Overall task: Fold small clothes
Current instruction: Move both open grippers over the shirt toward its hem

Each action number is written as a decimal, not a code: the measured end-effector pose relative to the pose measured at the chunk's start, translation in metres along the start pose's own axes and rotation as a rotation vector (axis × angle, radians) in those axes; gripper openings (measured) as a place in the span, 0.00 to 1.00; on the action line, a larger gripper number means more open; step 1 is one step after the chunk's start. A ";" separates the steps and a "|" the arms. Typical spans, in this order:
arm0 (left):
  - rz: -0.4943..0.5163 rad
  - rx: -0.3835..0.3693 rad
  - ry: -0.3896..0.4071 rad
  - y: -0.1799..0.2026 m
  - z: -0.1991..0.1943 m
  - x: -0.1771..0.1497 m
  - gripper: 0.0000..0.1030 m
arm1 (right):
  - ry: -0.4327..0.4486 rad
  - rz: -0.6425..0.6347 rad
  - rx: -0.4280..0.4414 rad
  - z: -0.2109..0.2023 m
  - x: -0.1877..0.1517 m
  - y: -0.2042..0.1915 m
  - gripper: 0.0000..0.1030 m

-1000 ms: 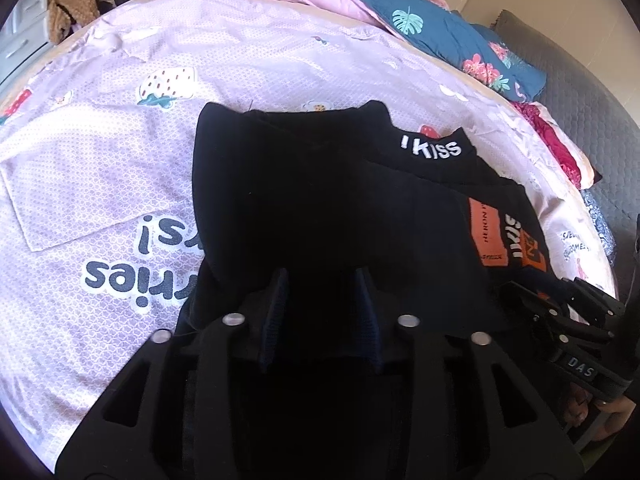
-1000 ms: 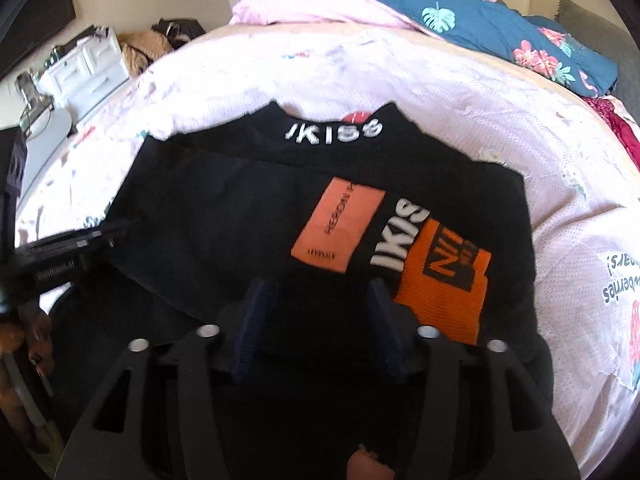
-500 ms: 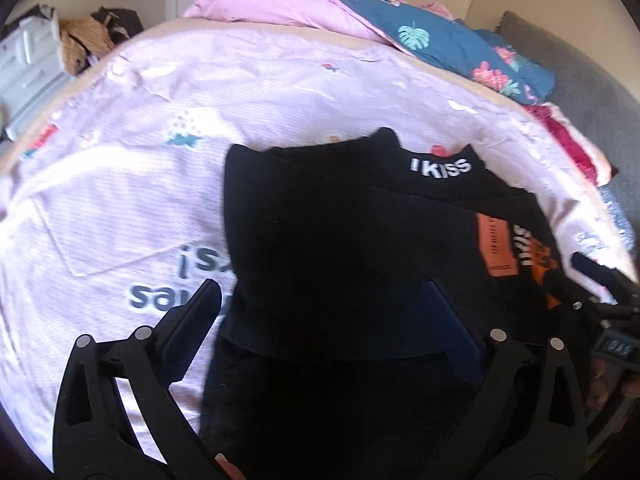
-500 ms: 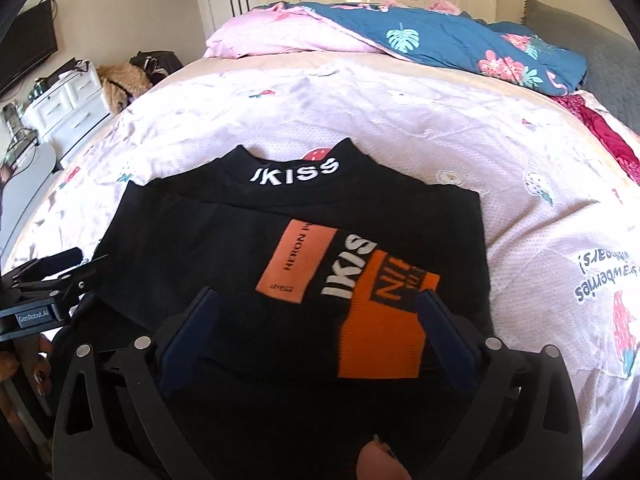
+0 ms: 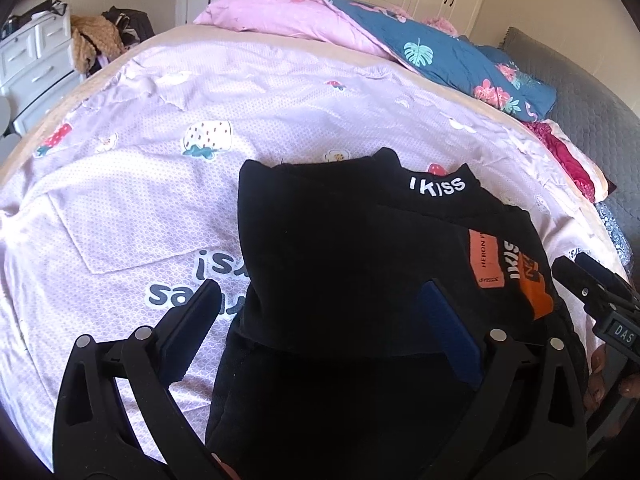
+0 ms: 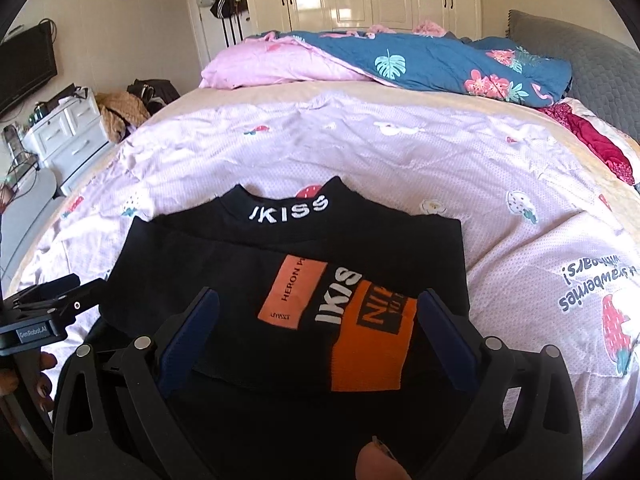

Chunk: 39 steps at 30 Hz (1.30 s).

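Observation:
A small black top (image 5: pixel 344 248) with a white "IKISS" collar and orange patches lies folded on the pink bedsheet (image 5: pixel 160 168); it also shows in the right wrist view (image 6: pixel 304 280). Its lower part is folded up over the body. My left gripper (image 5: pixel 320 320) is open and empty above the top's left half. My right gripper (image 6: pixel 316 328) is open and empty above the orange print. The right gripper shows in the left wrist view (image 5: pixel 600 300); the left gripper shows in the right wrist view (image 6: pixel 44 312).
A pink and blue quilt (image 6: pixel 380 60) is heaped at the bed's far end. Red cloth (image 6: pixel 592 136) lies at the right edge beside a grey headboard (image 6: pixel 600 60). White drawers (image 6: pixel 68 132) and a clothes pile stand left of the bed. Wardrobes line the back wall.
Both grippers were shut on the top's fabric a second ago. They have opened, let it go and pulled back and up. The top stays folded on the bed.

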<state>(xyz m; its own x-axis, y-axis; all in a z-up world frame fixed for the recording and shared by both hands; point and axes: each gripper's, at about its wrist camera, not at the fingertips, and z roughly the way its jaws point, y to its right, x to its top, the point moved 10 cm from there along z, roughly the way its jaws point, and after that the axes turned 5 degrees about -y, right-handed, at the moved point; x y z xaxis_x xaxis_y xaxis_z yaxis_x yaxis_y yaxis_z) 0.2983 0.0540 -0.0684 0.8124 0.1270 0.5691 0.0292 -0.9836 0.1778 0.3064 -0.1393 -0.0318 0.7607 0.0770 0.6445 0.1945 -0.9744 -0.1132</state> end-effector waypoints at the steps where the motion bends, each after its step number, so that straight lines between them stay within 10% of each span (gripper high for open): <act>1: 0.005 -0.001 0.004 0.001 -0.002 0.000 0.91 | 0.010 0.003 0.002 -0.003 0.002 0.000 0.96; 26: -0.004 -0.031 0.144 0.001 -0.076 0.012 0.91 | 0.165 -0.015 0.003 -0.082 0.013 -0.009 0.96; 39: -0.019 -0.011 0.153 -0.006 -0.101 -0.036 0.91 | 0.168 0.031 -0.014 -0.108 -0.017 0.013 0.96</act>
<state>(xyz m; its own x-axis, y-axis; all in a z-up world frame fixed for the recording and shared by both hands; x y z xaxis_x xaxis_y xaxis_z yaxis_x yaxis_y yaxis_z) 0.2099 0.0680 -0.0093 0.7135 0.1645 0.6810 0.0367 -0.9795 0.1981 0.2292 -0.1758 0.0375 0.6514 0.0119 0.7586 0.1630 -0.9787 -0.1246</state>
